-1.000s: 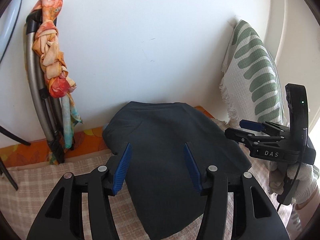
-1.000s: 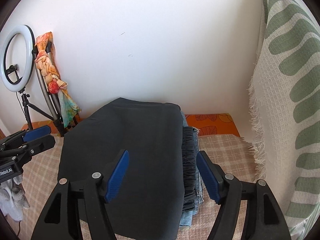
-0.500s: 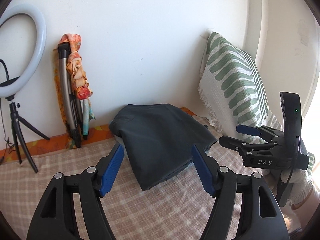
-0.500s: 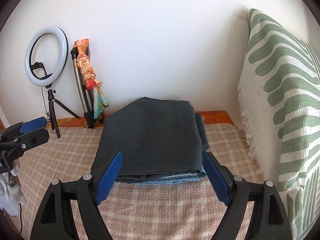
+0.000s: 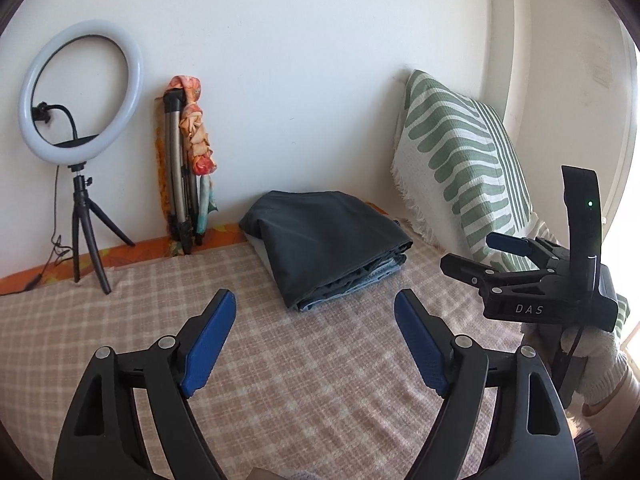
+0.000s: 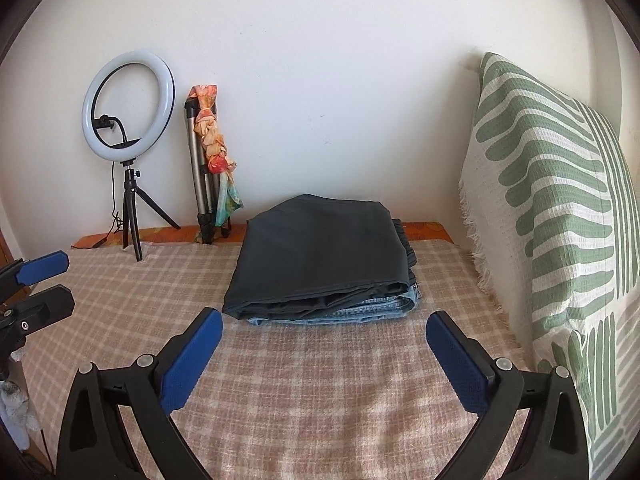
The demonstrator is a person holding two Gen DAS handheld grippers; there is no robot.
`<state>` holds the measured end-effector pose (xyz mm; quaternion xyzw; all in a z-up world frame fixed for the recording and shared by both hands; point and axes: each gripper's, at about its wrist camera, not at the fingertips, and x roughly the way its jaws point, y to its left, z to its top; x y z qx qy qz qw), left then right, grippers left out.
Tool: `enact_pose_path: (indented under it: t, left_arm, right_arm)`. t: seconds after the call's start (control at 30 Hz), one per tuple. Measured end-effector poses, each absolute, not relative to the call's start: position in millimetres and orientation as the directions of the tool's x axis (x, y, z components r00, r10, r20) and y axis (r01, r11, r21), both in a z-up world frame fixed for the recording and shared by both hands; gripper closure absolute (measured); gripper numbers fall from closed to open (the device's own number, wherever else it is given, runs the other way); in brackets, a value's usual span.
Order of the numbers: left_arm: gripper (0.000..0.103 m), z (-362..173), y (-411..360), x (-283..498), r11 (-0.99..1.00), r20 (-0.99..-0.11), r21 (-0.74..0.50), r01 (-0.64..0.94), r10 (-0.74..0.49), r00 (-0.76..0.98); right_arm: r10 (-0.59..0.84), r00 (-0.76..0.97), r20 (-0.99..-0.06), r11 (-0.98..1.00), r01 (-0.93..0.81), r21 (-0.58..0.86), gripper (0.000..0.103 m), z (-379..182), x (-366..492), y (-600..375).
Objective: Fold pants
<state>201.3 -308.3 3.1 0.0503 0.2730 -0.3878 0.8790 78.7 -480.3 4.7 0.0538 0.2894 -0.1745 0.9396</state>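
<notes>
Pants (image 6: 320, 256) lie folded on jeans (image 6: 376, 307), ahead of both grippers, left (image 5: 316, 340) and right (image 6: 324, 356), jaws spread, empty. Folding looks finished; next likely only withdrawing.

Left gripper (image 5: 315, 340) and right gripper (image 6: 324, 354) both hover with jaws spread wide, holding nothing.

Light-blue jeans (image 6: 360, 311) mostly hidden under folded dark pants (image 6: 320, 252), only front edge showing. Left claw (image 6: 34, 284) cut off by left frame edge in right wrist view. Gloved hand (image 5: 592, 364) partly behind right claw (image 5: 486, 256) body. Striped cushion (image 6: 560, 220) cropped at right edge. Ring light (image 5: 80, 92) cable end too small to tell.
</notes>
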Motion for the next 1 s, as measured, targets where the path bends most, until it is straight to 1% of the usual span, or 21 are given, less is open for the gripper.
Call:
enact_pose_path:
  t: [0.13, 0.3, 0.5, 0.6, 1.0]
  left_arm:
    - [0.021, -1.3, -303.2, 195.0, 0.713, -0.530, -0.122, 0.691, -0.635, 0.562]
    - [0.021, -3.7, -302.2, 190.2, 0.733, -0.542, -0.090, 0.674, -0.604, 0.585]
    - [0.018, -0.7, -297.6, 184.9, 0.743, -0.533, -0.074, 0.666, -0.594, 0.603]
    - [0.014, 2.4, -294.7, 180.5, 0.749, -0.521, -0.063, 0.660, -0.588, 0.619]
    - [0.014, -1.3, -291.7, 172.2, 0.747, -0.530, -0.028, 0.664, -0.574, 0.624]
  right_arm:
    - [-0.319, 0.770, -0.553, 0.930, 0.366, -0.028, 0.000, 4.9, 74.7, -469.4]
    - [-0.312, 0.779, -0.544, 0.932, 0.361, -0.018, 0.000, 4.1, 69.9, -460.9]
    - [-0.312, 0.784, -0.537, 0.930, 0.367, -0.004, 0.000, 0.8, 66.5, -458.2]
    - [-0.319, 0.780, -0.539, 0.927, 0.374, -0.008, 0.000, -2.2, 66.0, -458.6]
    - [-0.320, 0.773, -0.548, 0.924, 0.384, 0.003, 0.000, -6.5, 66.6, -462.0]
